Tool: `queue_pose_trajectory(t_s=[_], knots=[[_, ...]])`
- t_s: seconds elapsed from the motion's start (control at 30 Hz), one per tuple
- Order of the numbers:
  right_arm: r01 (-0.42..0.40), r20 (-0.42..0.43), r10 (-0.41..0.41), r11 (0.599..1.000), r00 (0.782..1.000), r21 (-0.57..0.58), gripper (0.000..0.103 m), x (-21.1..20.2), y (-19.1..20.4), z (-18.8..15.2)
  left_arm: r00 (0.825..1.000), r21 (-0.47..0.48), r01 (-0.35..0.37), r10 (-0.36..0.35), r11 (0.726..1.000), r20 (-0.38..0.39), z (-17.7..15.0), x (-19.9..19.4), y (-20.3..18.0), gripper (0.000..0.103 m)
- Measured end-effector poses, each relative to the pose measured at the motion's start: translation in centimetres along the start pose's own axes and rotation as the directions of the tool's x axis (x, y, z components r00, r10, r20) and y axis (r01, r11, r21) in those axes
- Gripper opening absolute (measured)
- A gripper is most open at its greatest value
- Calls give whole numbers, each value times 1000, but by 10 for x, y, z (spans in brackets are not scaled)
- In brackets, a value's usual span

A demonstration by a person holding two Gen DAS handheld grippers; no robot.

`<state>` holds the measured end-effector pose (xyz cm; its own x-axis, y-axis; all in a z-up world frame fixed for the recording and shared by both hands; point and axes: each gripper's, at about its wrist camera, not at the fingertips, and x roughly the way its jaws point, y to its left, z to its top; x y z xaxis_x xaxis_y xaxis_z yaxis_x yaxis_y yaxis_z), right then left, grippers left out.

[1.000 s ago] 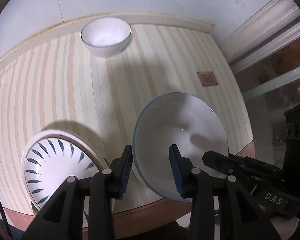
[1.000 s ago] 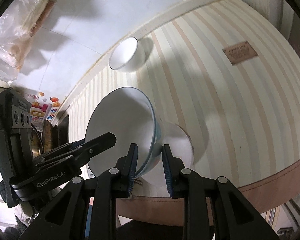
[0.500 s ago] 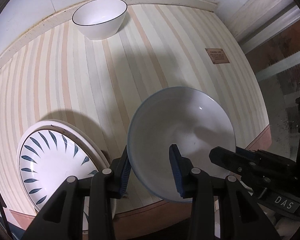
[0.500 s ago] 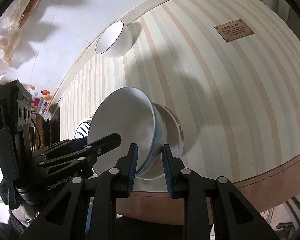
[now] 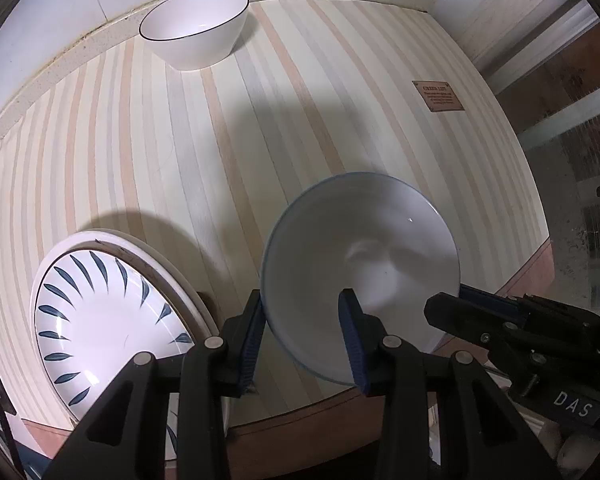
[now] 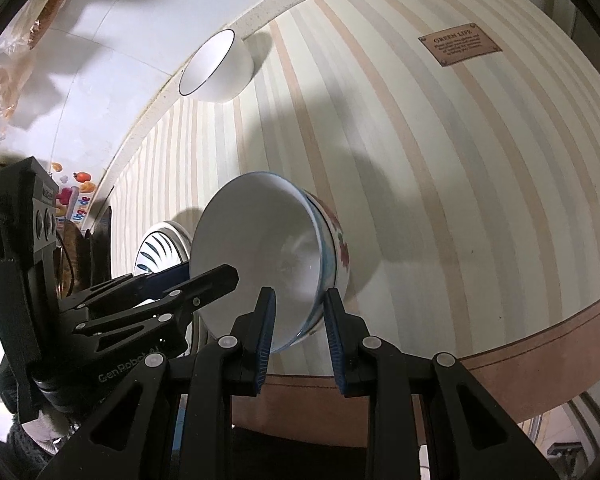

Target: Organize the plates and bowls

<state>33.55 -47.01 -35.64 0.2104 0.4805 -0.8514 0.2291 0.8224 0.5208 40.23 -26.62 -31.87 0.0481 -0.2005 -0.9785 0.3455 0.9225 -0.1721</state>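
Cloth (image 5: 204, 152) with pale stripes is covering the table, a white wall behind. At twelve o'clock a white bowl (image 5: 194, 28) is sitting empty; at eight, a plate (image 5: 100, 320). Left gripper (image 5: 306, 332) and right gripper (image 6: 300, 336) are both clamping a flowered bowl's (image 6: 260, 256) rim.

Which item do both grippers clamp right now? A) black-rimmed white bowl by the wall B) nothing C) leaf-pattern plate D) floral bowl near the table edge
D: the left gripper and right gripper each straddle the rim of the floral bowl, pads on either side of its wall.
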Motion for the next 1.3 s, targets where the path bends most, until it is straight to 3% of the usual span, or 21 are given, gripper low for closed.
queue_pose_trajectory(t_s=[0.27,0.43,0.5,0.53,0.6,0.8,1.07,1.3], knots=[[2,-15,-2,1000,1000,-4,27,2,-1,2,1000,-5,-1,1,1000,6,-2,-12,1,34],[-7,-1,7,1000,1000,-18,28,-20,6,9,994,-34,19,-15,999,112,4,-58,12,38],[-18,10,18,999,1000,-31,37,-32,10,17,991,-76,38,-28,996,127,15,-68,24,39],[-19,18,20,999,1000,-40,48,-37,12,23,990,-107,45,-31,993,137,23,-72,32,40],[-30,39,32,998,999,-64,58,-46,21,41,989,-156,46,-22,987,148,44,-72,50,40],[-40,65,49,991,997,-128,58,-34,46,119,987,-292,6,41,956,157,108,-54,108,40],[-30,-4,29,986,1000,-166,58,54,71,242,993,-384,24,23,923,118,179,-6,160,39],[-13,-68,2,987,998,-158,58,118,76,287,996,-386,66,-39,920,77,203,34,173,39]])
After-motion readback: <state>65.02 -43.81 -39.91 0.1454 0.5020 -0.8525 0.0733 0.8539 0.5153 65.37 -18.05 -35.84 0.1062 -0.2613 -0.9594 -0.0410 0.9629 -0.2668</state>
